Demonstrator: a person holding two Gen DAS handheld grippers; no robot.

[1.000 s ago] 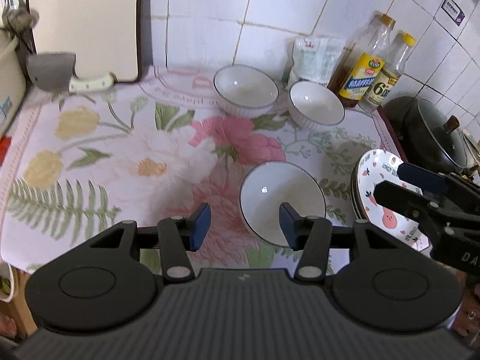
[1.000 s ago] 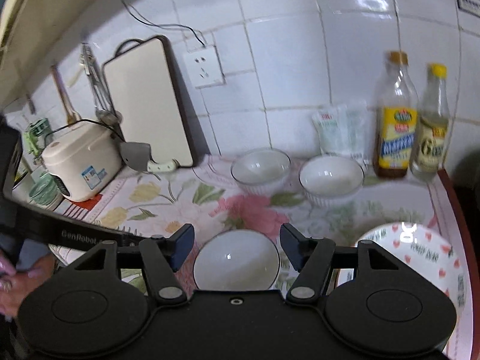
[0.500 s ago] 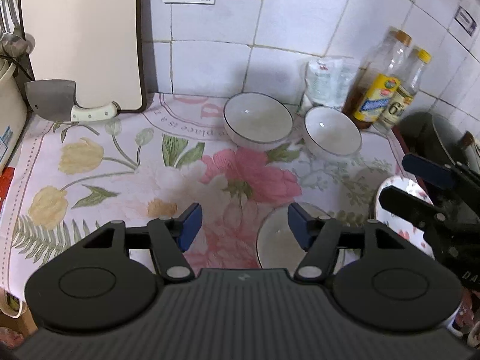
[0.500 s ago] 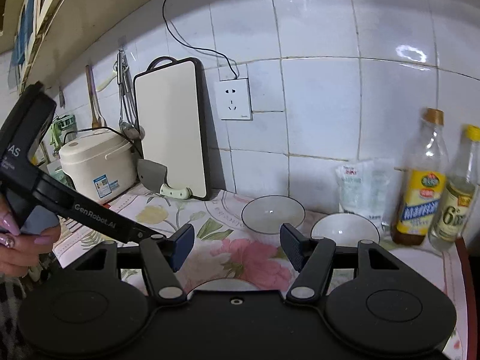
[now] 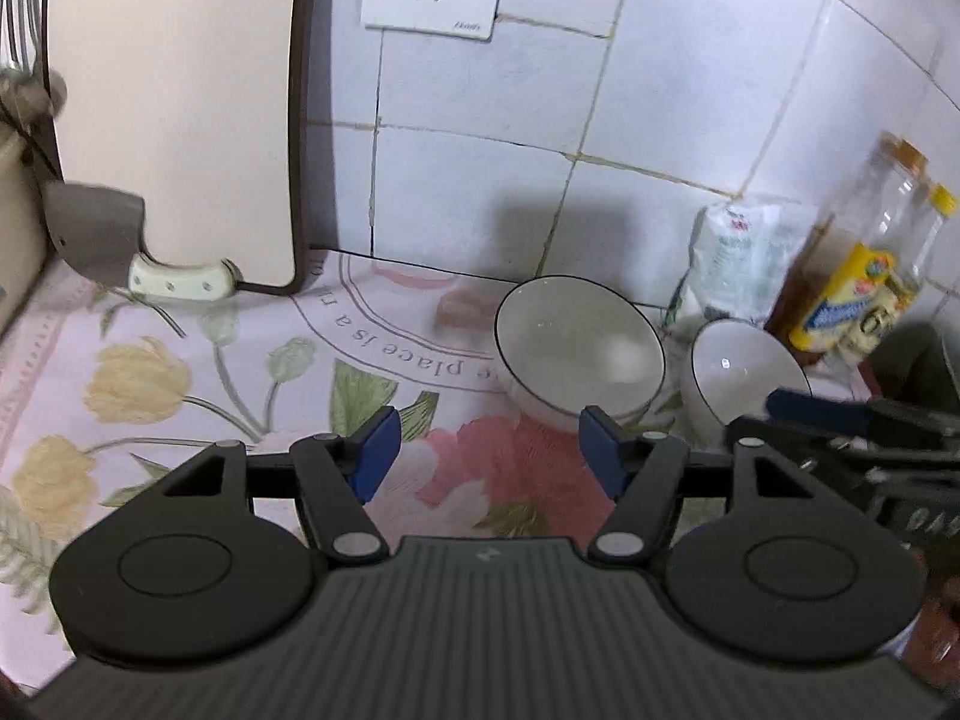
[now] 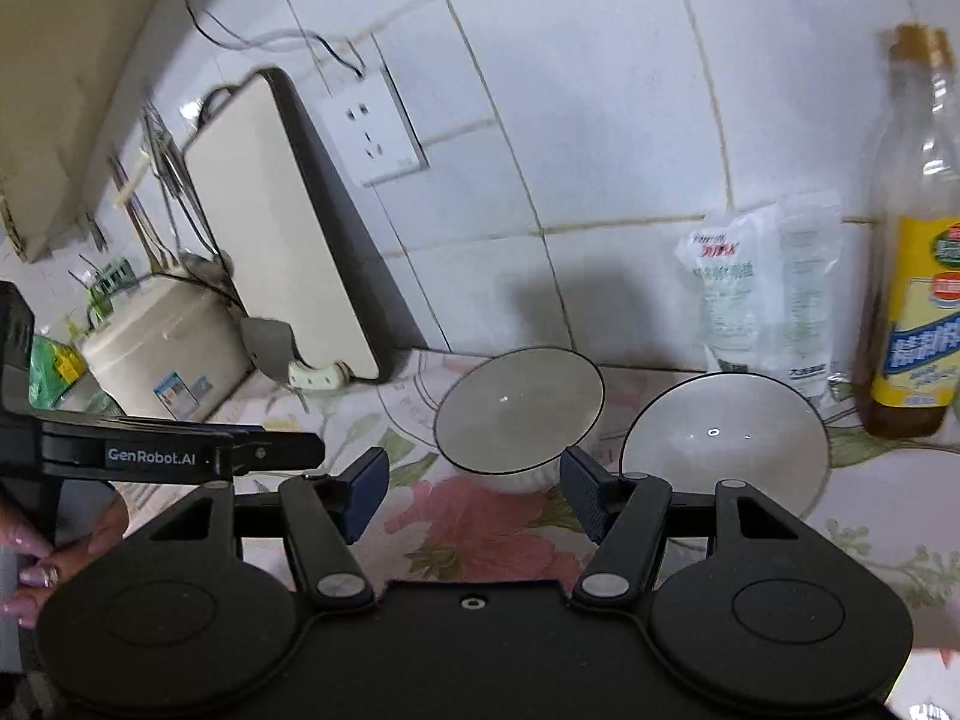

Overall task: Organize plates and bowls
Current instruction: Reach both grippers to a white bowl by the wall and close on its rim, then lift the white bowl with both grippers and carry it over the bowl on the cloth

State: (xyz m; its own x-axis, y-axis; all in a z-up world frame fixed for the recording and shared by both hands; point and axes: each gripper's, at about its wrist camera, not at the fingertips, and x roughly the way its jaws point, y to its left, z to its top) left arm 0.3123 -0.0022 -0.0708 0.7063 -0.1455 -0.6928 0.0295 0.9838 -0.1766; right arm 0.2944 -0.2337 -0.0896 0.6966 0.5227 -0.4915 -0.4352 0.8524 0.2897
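Observation:
Two white bowls with dark rims stand side by side at the back of the flowered mat. The larger bowl (image 5: 579, 345) (image 6: 519, 411) is on the left, the smaller bowl (image 5: 741, 375) (image 6: 723, 435) on the right. My left gripper (image 5: 483, 459) is open and empty, just in front of the larger bowl. My right gripper (image 6: 471, 495) is open and empty, close before the larger bowl; it also shows at the right of the left wrist view (image 5: 840, 420). A plate rim (image 6: 900, 480) shows at the right edge.
A cutting board (image 5: 174, 114) leans on the tiled wall with a cleaver (image 5: 120, 240) at its foot. A rice cooker (image 6: 159, 354) stands at the left. A white bag (image 6: 762, 276) and an oil bottle (image 6: 918, 276) stand behind the bowls.
Both grippers have moved forward toward the two back bowls and the wall. The near bowl and the patterned plate have dropped out of view beneath them. Both stay open.

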